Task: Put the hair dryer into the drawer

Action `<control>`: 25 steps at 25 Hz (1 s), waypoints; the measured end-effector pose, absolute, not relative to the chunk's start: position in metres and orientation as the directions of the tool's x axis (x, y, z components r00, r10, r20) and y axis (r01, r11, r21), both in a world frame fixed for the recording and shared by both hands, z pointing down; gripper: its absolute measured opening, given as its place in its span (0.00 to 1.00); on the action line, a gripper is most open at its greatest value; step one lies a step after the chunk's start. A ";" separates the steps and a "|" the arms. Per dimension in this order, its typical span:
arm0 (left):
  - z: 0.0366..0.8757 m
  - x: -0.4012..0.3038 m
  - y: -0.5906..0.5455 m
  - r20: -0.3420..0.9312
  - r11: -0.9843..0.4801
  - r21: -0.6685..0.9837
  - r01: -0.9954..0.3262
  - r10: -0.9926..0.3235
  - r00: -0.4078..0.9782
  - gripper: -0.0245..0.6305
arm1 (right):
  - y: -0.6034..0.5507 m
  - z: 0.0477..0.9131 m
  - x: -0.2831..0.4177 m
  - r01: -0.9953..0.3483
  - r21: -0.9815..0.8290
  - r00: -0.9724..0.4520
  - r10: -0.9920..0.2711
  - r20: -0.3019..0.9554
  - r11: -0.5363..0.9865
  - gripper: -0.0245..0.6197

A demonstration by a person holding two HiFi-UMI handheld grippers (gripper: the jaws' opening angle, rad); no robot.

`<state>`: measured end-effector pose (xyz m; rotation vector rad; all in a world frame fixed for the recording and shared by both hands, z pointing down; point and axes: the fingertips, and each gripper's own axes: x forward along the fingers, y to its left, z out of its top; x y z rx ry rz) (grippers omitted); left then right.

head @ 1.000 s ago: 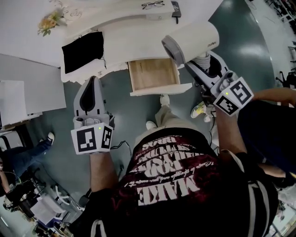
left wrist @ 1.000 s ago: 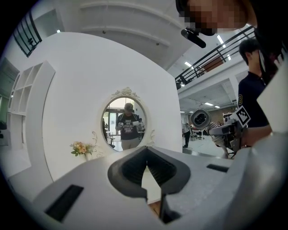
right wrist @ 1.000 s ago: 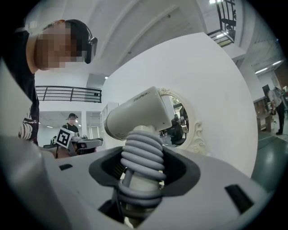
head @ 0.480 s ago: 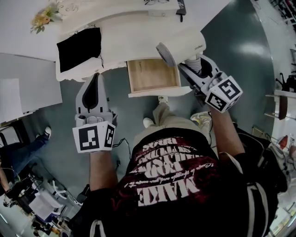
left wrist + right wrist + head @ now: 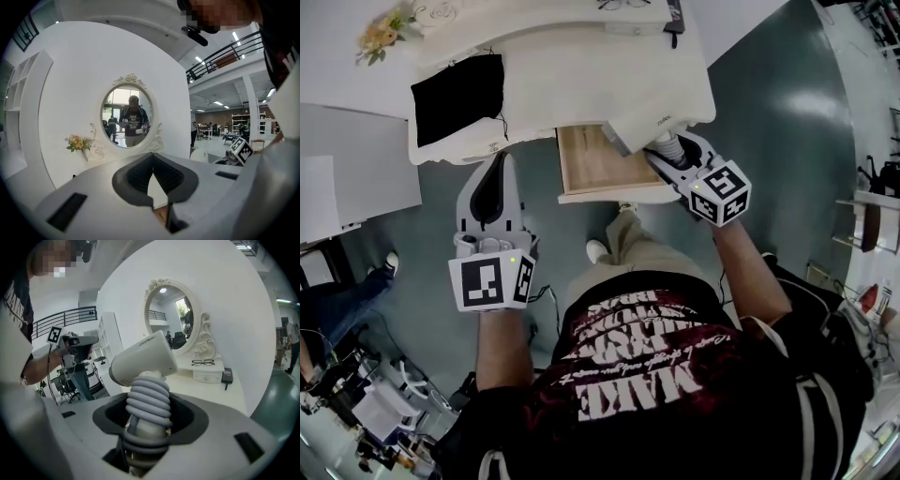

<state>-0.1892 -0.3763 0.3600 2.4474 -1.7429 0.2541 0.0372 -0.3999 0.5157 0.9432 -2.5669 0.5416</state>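
A white hair dryer (image 5: 664, 101) with a grey nozzle end and a grey cord coiled round its handle (image 5: 146, 401) hangs over the right rear corner of the open wooden drawer (image 5: 609, 195). My right gripper (image 5: 671, 156) is shut on that coiled handle, and the barrel (image 5: 143, 359) points left in the right gripper view. To the left of the drawer, below the table's edge, my left gripper (image 5: 493, 164) holds nothing. In the left gripper view its jaws (image 5: 152, 176) meet at the tips.
The white vanity table (image 5: 553, 70) carries a black cloth (image 5: 455, 86), a flower sprig (image 5: 382, 37), glasses (image 5: 203, 363) and a small black item (image 5: 228, 375). An oval mirror (image 5: 127, 110) stands behind. The person's legs and shoes (image 5: 602, 249) are under the drawer front.
My right gripper has come down and to the left with the hair dryer, from beside the table to over the drawer's right side. The left gripper has barely shifted.
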 end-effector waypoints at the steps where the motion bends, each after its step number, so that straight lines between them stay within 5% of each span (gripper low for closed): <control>1: 0.361 -0.189 -0.377 0.213 -0.324 0.007 -0.946 -0.924 0.318 0.04 | -0.400 0.526 0.037 -0.670 -0.231 -0.714 -0.525 0.464 0.706 0.40; 25: 0.401 -0.207 -0.363 0.298 -0.231 0.011 -0.973 -0.928 0.224 0.04 | -0.391 0.713 0.038 -0.633 -0.276 -0.640 -0.289 0.712 0.723 0.40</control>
